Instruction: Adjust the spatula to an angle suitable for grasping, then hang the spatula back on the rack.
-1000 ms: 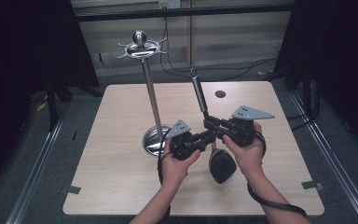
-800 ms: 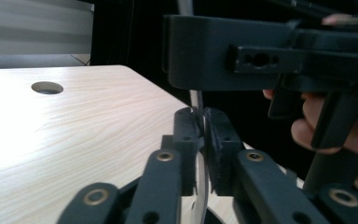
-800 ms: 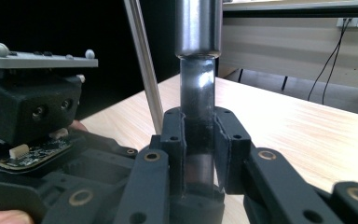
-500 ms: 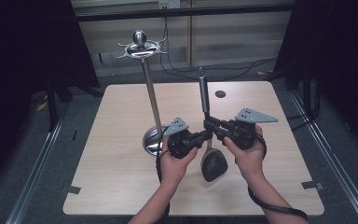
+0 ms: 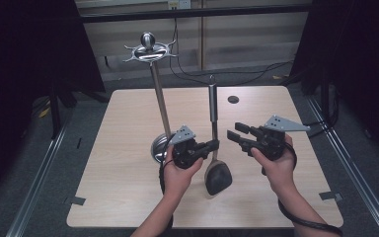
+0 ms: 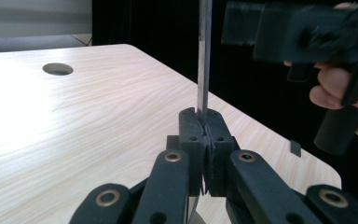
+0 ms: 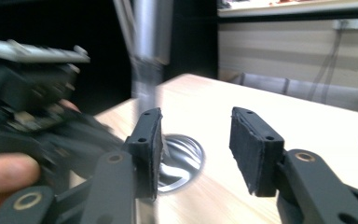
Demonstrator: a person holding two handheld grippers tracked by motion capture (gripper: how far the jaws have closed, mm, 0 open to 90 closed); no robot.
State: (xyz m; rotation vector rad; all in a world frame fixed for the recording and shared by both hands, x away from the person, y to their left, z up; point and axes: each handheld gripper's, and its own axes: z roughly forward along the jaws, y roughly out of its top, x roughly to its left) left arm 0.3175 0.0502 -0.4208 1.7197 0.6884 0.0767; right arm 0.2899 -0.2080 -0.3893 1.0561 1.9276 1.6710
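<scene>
A long spoon with a metal handle (image 5: 212, 106) and a black head (image 5: 218, 178) stands nearly upright, head down at the table. My left gripper (image 5: 211, 145) is shut on its thin shaft (image 6: 204, 70), and the pads (image 6: 193, 135) press on it from both sides. My right gripper (image 5: 237, 133) is held just right of the shaft. Its jaws have just been opening, and they stand apart with nothing between them (image 7: 196, 140). The thick upper handle (image 7: 151, 32) is a blur to the left of its jaws.
A tall metal utensil stand (image 5: 159, 98) with hooks at its top (image 5: 148, 49) rises from a round base (image 5: 157, 148), just left of my left gripper. The base (image 7: 182, 154) is also in the right gripper view. A small hole (image 5: 233, 99) sits at the table's far side.
My right gripper has let go of the spoon's shaft, opened, and drawn off to the right. The spoon has swung from tilted to nearly upright in my left gripper.
</scene>
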